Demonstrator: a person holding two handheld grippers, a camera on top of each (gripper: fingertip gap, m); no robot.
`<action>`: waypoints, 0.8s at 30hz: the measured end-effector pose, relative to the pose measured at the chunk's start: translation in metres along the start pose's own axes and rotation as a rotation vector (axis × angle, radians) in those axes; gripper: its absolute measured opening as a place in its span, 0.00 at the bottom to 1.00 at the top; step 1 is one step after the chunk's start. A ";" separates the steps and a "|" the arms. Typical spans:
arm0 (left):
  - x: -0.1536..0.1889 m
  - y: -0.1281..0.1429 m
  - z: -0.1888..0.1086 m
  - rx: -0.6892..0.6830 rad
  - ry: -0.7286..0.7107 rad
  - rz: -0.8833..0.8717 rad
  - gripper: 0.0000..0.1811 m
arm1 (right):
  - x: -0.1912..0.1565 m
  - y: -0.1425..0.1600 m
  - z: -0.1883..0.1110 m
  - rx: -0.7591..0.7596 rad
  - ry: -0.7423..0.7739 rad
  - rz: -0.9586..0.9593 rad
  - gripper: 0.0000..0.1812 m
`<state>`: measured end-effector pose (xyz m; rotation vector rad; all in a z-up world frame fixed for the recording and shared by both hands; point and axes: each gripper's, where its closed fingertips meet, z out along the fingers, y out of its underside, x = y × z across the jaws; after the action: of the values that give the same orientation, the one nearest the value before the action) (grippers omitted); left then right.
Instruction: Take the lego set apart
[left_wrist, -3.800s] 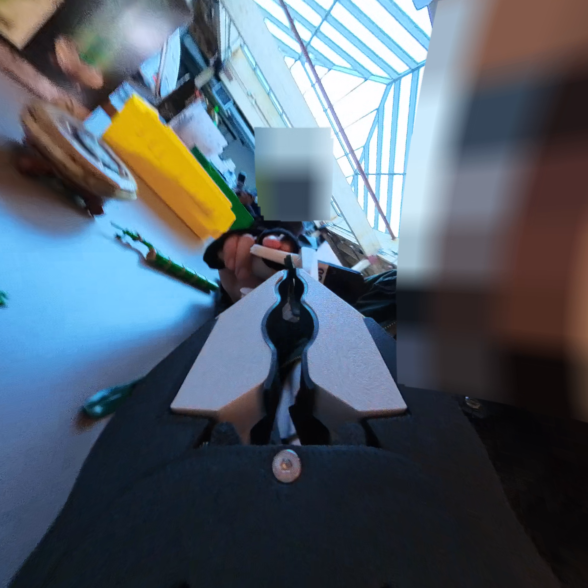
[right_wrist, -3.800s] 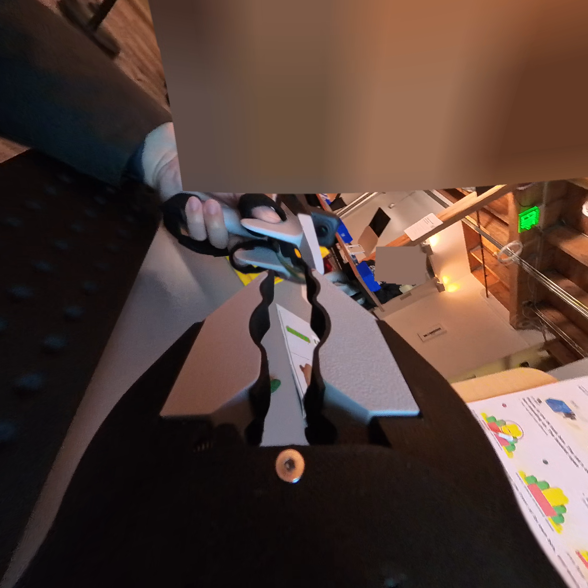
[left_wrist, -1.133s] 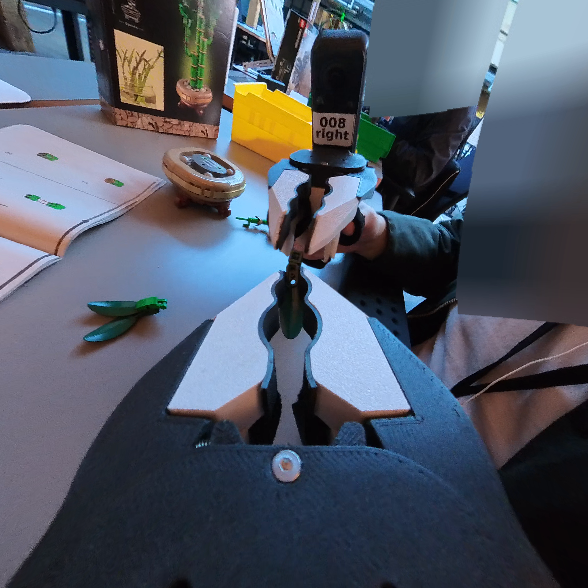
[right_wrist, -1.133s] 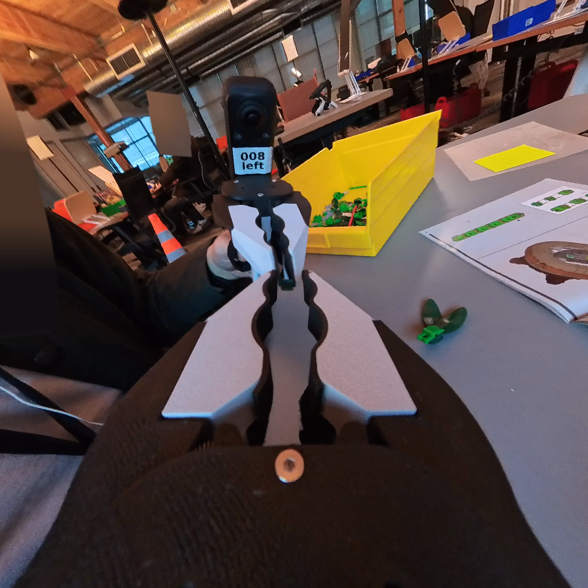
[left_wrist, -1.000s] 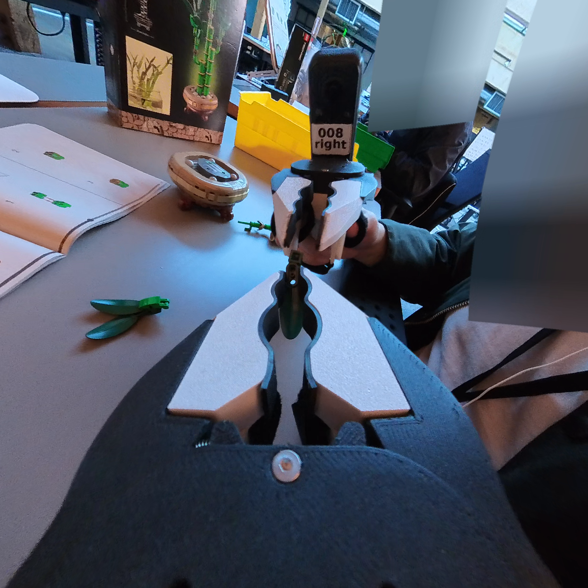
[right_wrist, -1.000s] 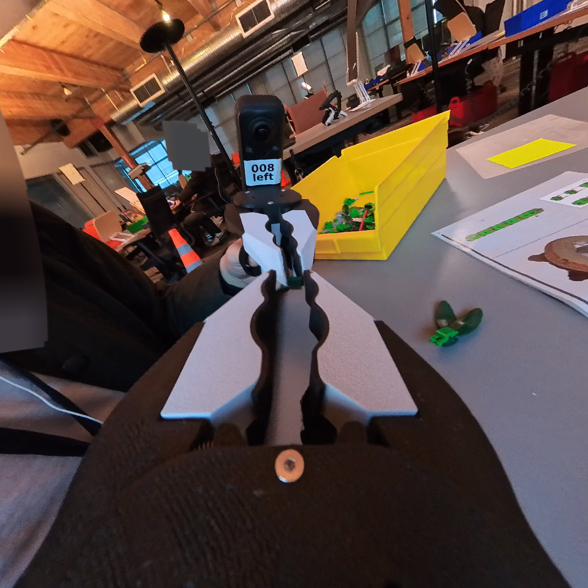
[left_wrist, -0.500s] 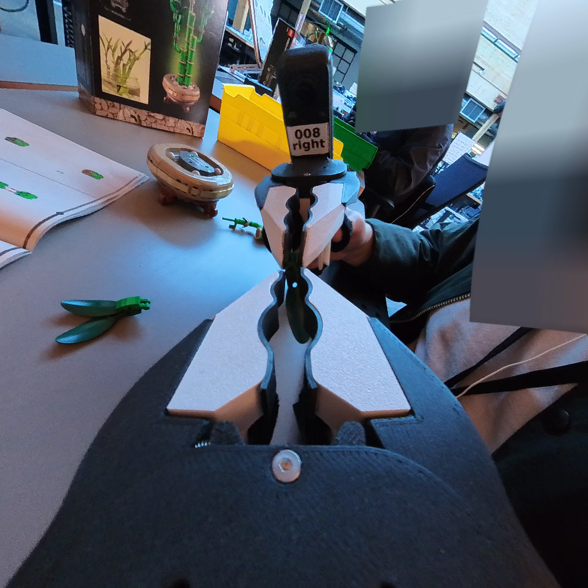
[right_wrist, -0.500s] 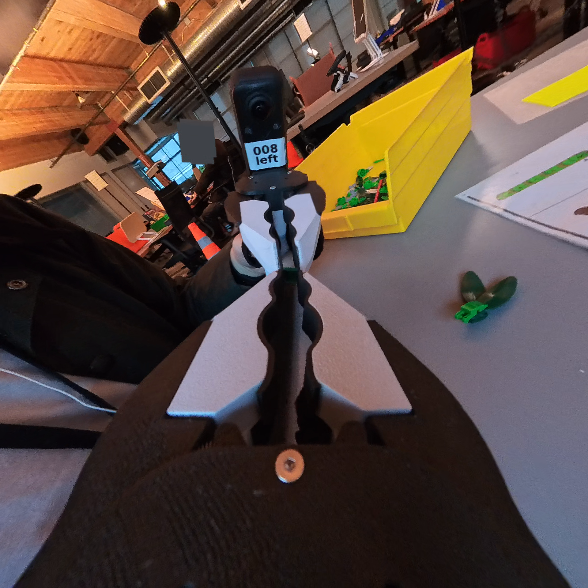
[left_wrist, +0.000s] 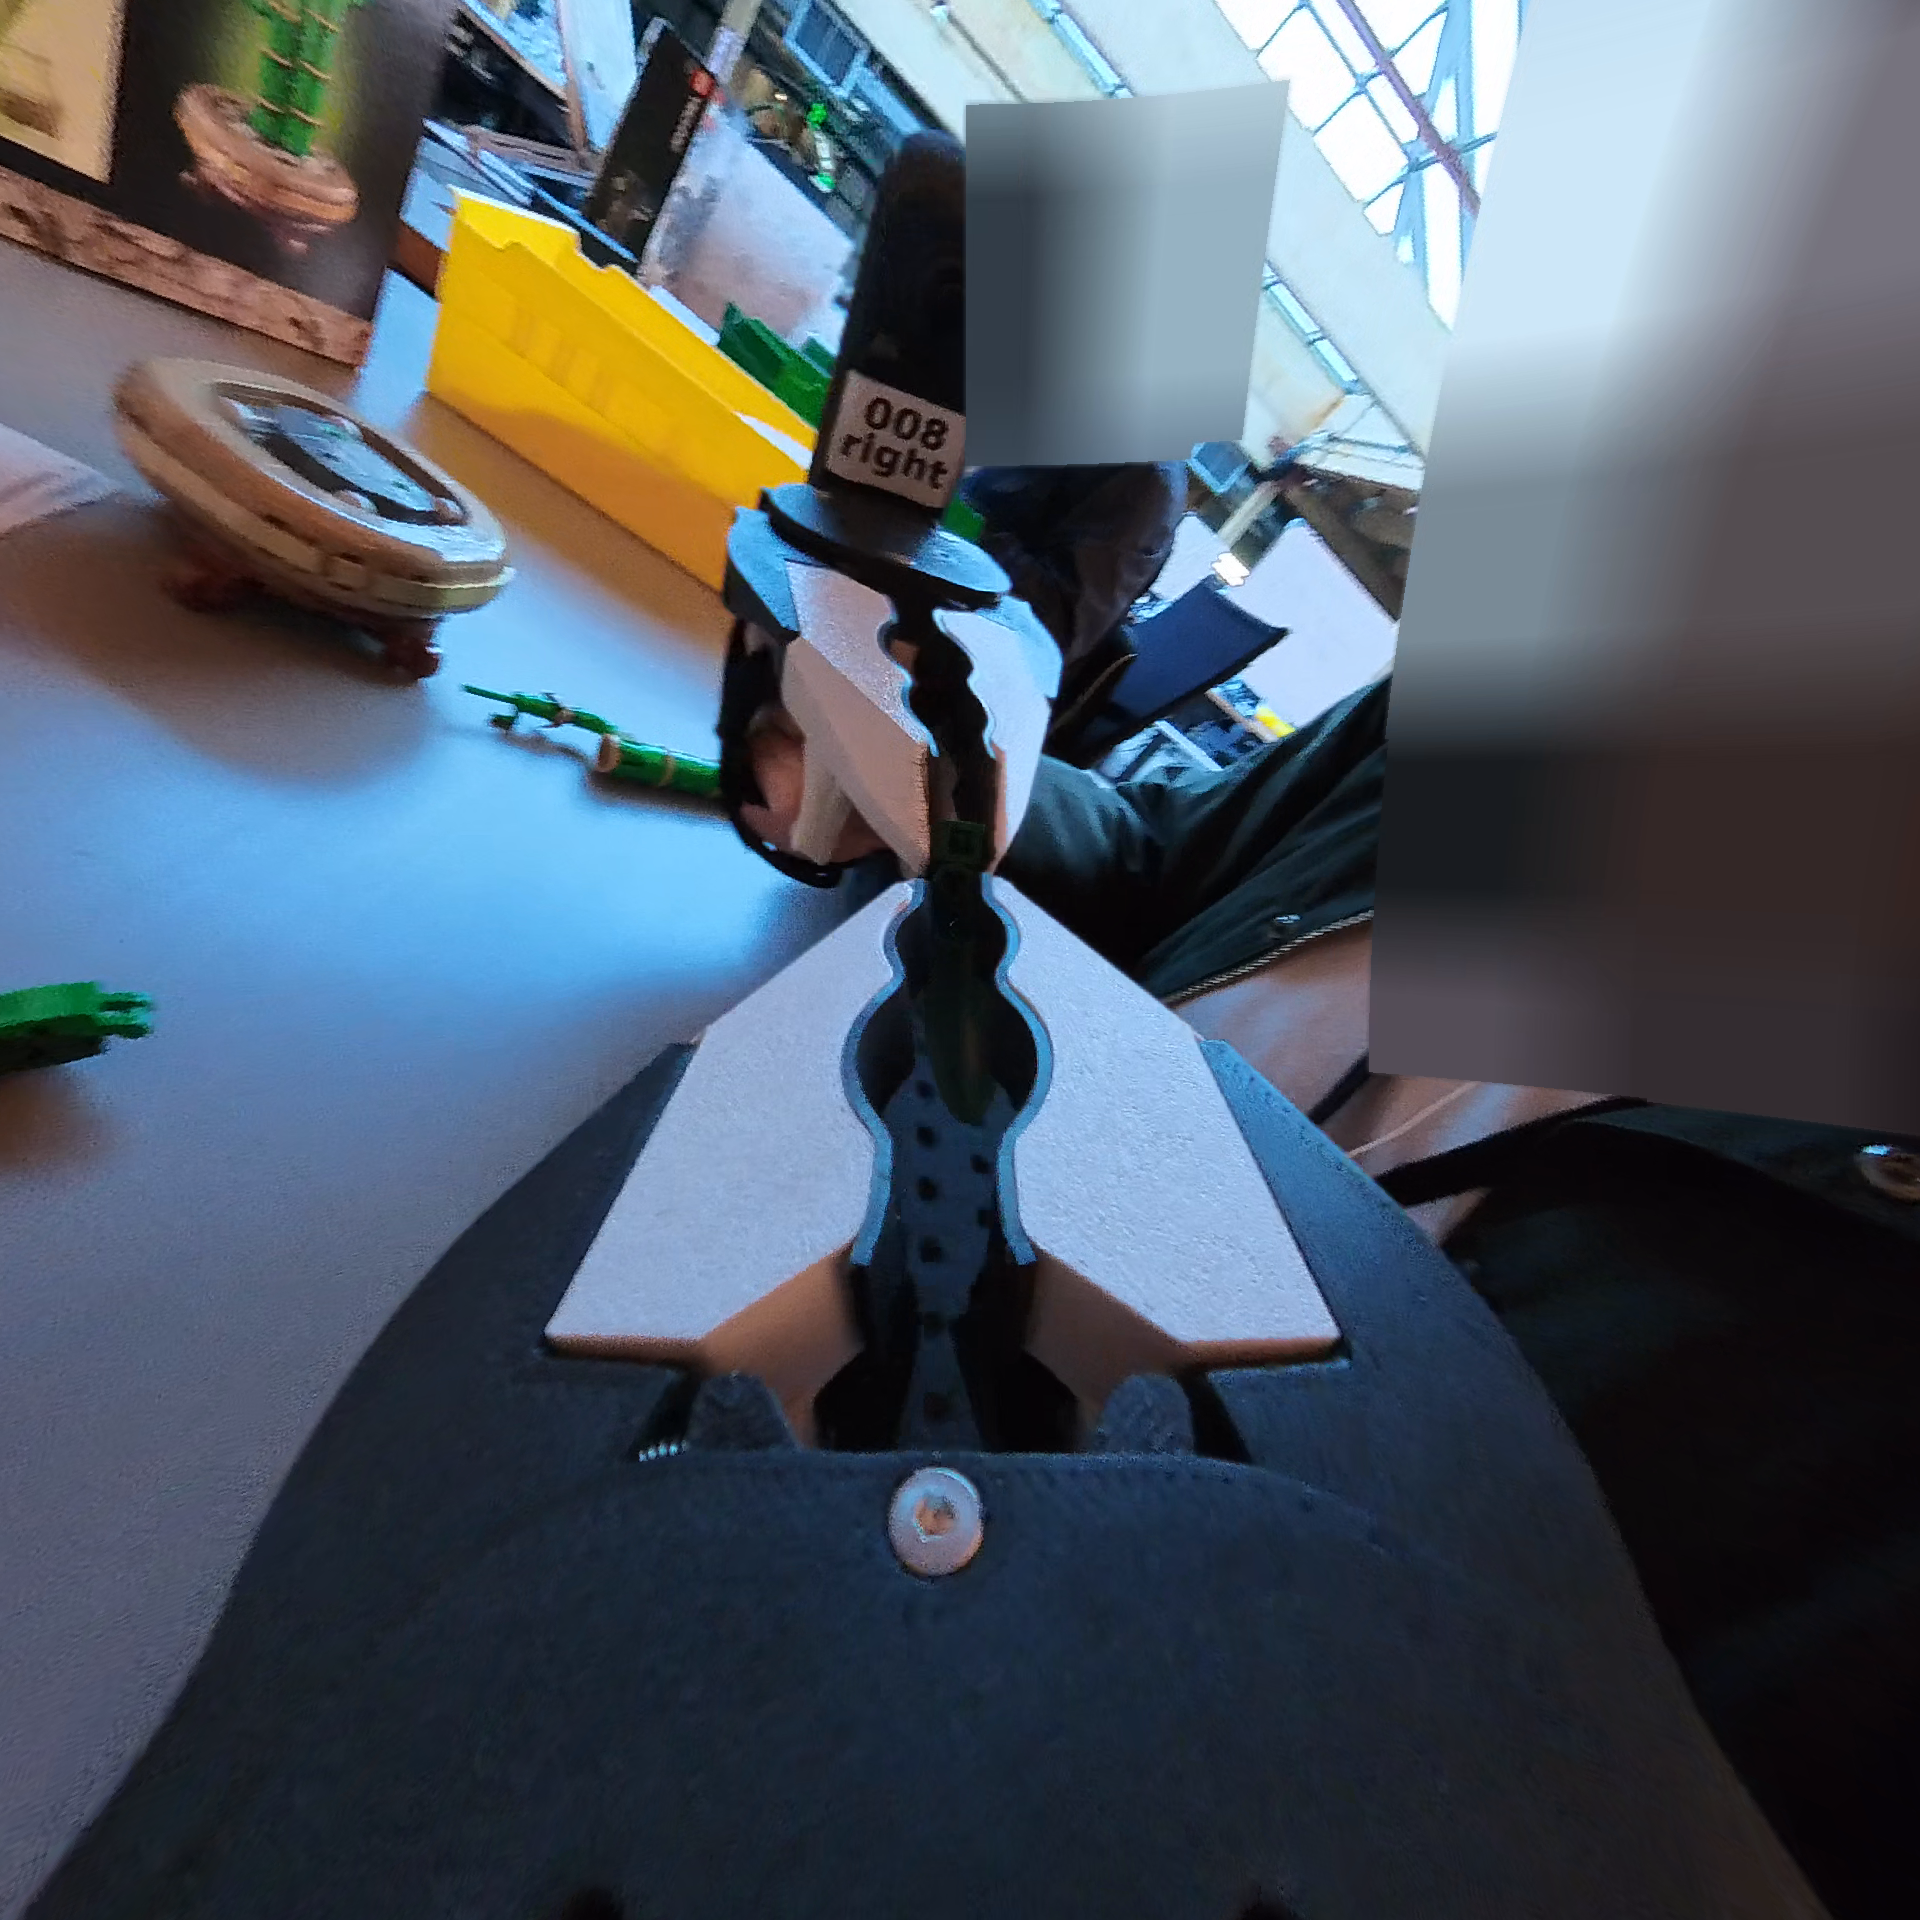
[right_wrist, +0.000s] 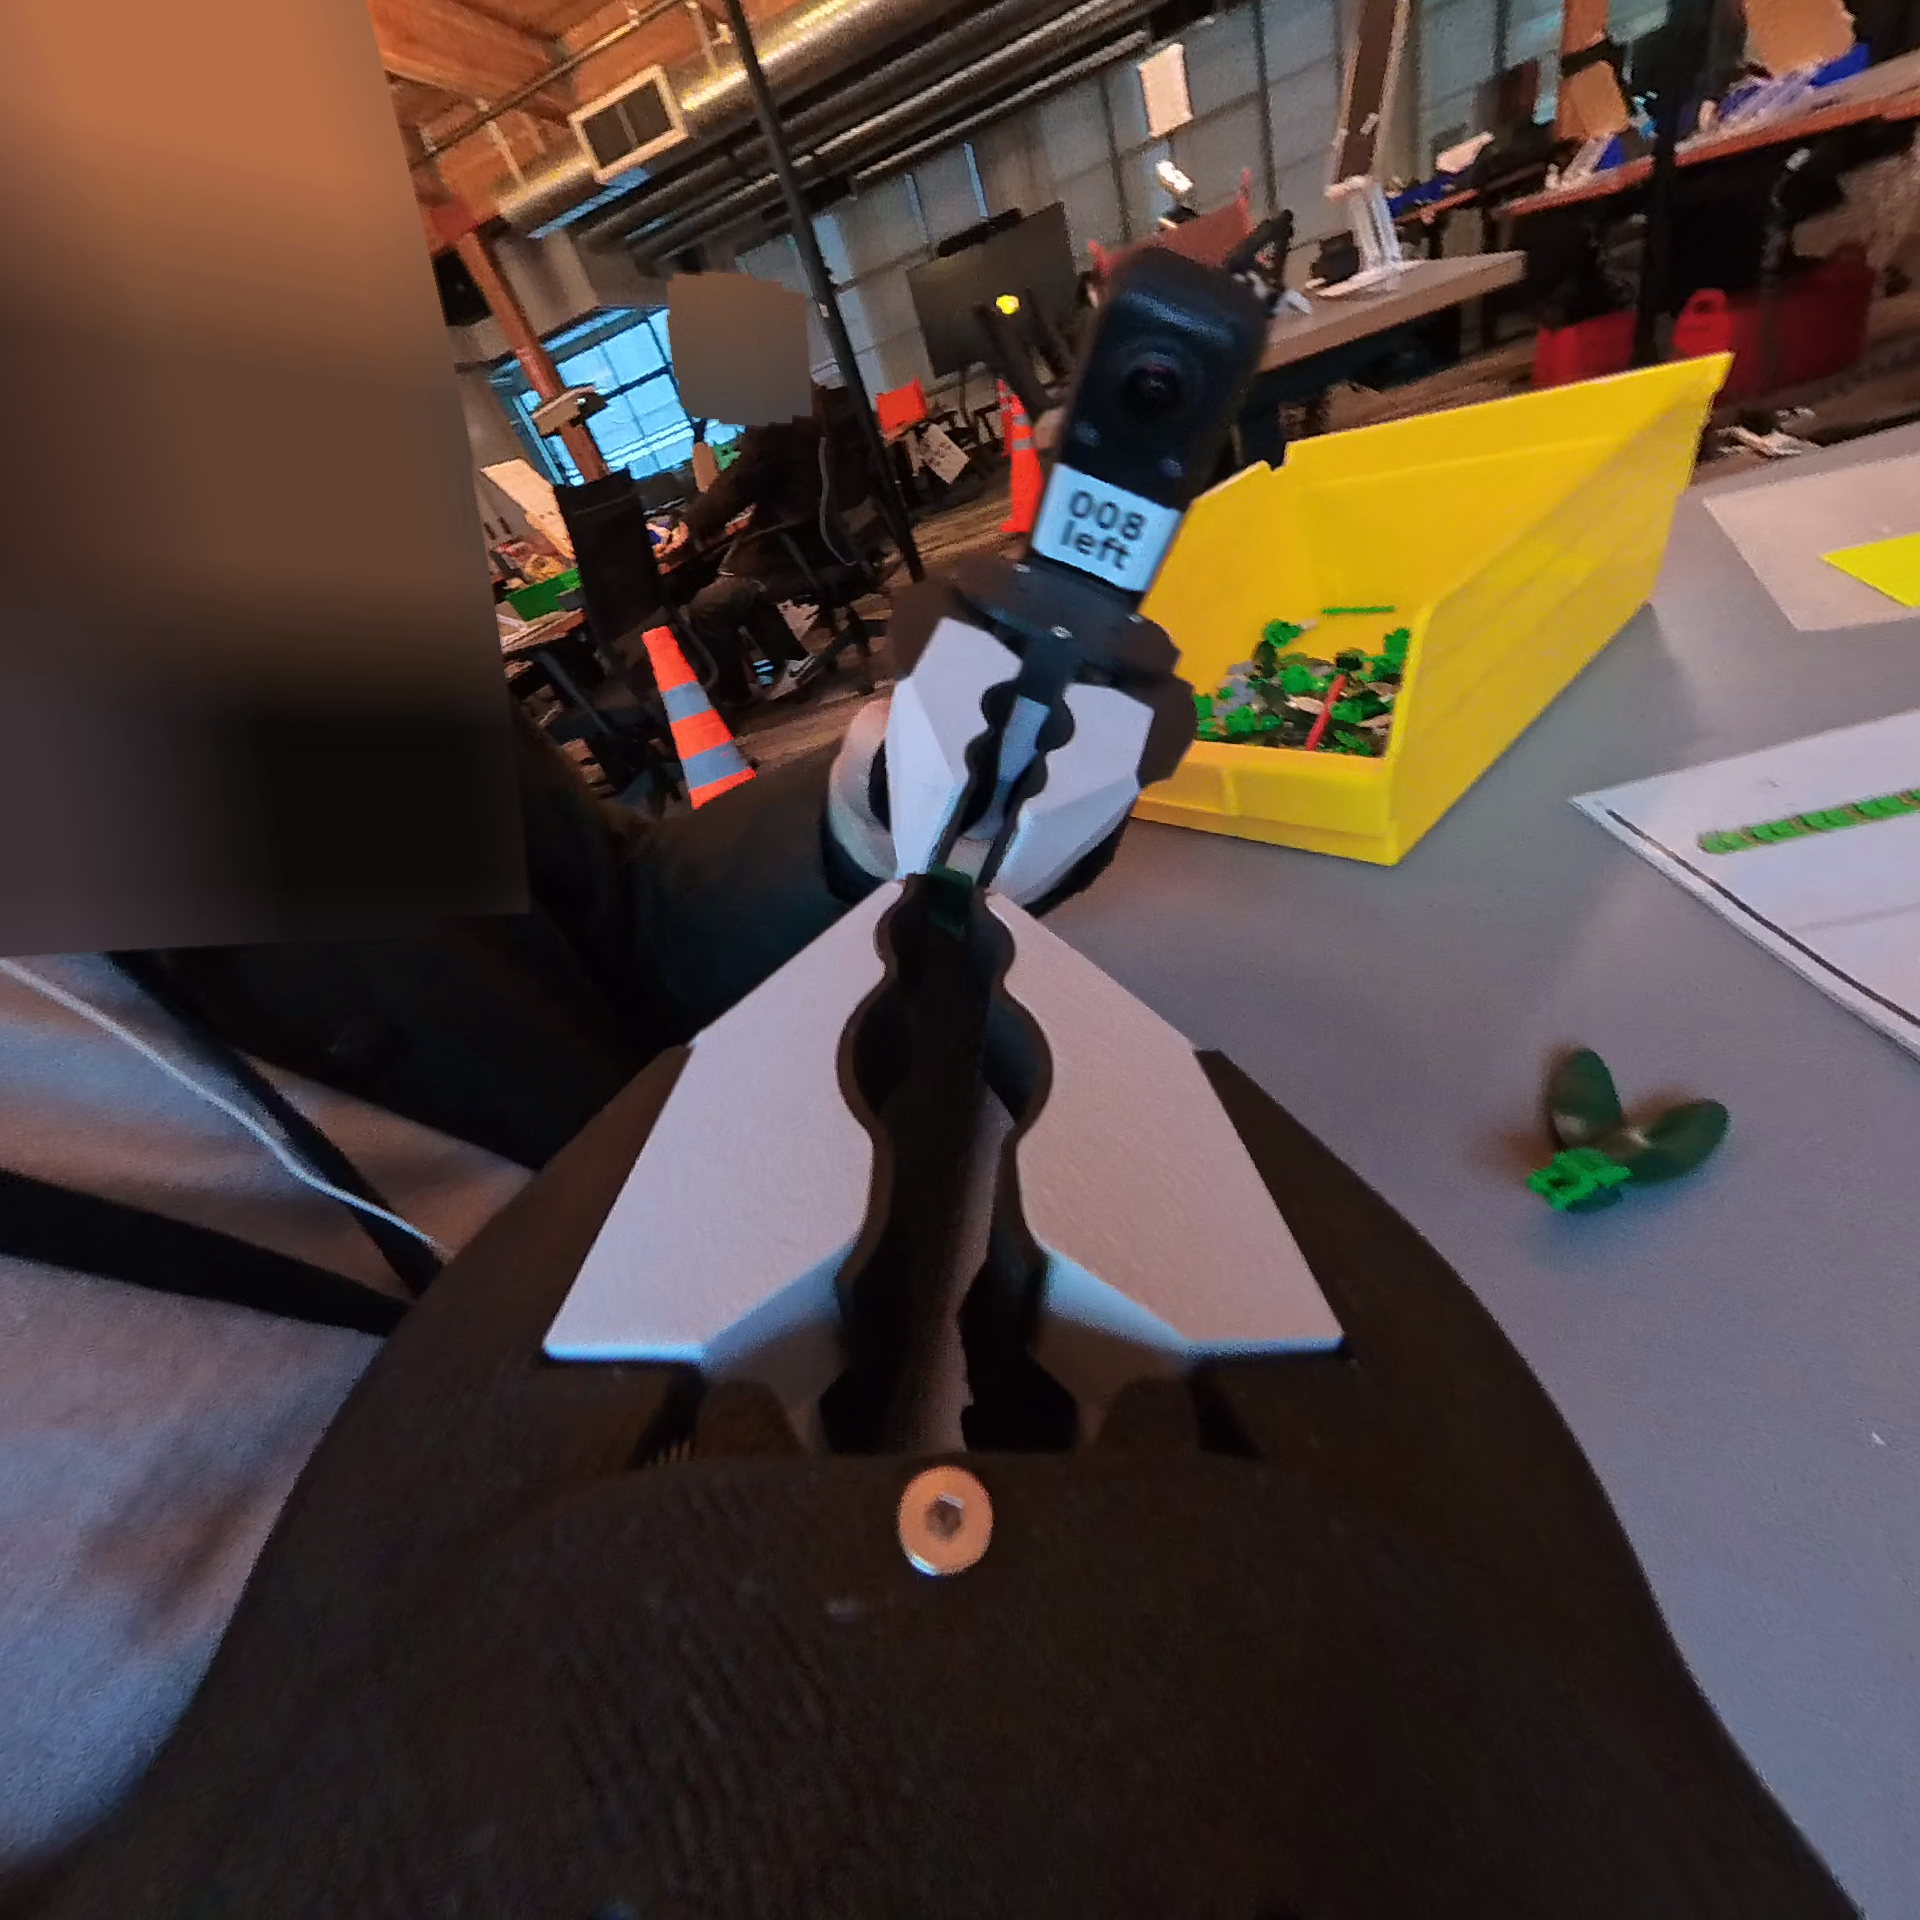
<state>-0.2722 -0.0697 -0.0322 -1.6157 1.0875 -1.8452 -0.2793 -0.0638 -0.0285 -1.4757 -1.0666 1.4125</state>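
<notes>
My left gripper (left_wrist: 951, 899) is shut on a dark green lego leaf (left_wrist: 961, 1013) that lies between its jaws. A small bright green connector (left_wrist: 958, 840) sits at the leaf's far end. My right gripper (left_wrist: 956, 857) meets it tip to tip from the opposite side and pinches that connector. In the right wrist view my right gripper (right_wrist: 940, 909) is shut on the green connector (right_wrist: 945, 902), and the left gripper (right_wrist: 961, 857) faces it, tilted to the right. Both are held in the air at the table's near edge.
On the grey table (left_wrist: 312, 1091) are a round tan lego base (left_wrist: 312, 499), a green bamboo stalk (left_wrist: 634, 767), a leaf pair (right_wrist: 1621, 1143), a yellow bin (right_wrist: 1455, 644) of green pieces, an open instruction booklet (right_wrist: 1818, 862) and the set's box (left_wrist: 208, 156). A person's lap lies below the grippers. My two grippers' fingertips are within a few centimetres of each other.
Both grippers have stayed shut tip to tip on the leaf piece. They have tilted against each other, and the left wrist view has swung lower and closer to the table.
</notes>
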 end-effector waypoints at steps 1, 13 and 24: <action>0.003 0.001 0.000 -0.003 0.032 -0.027 0.03 | -0.003 0.000 0.000 -0.005 -0.014 -0.013 0.03; -0.017 -0.005 -0.004 0.044 -0.082 -0.023 0.03 | 0.019 -0.004 0.001 0.090 0.020 0.167 0.08; -0.026 -0.006 -0.004 0.047 -0.148 -0.009 0.03 | 0.031 0.003 0.001 0.098 0.025 0.338 0.09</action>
<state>-0.2691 -0.0449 -0.0432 -1.7028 0.9670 -1.7134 -0.2802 -0.0356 -0.0415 -1.6509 -0.7438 1.6479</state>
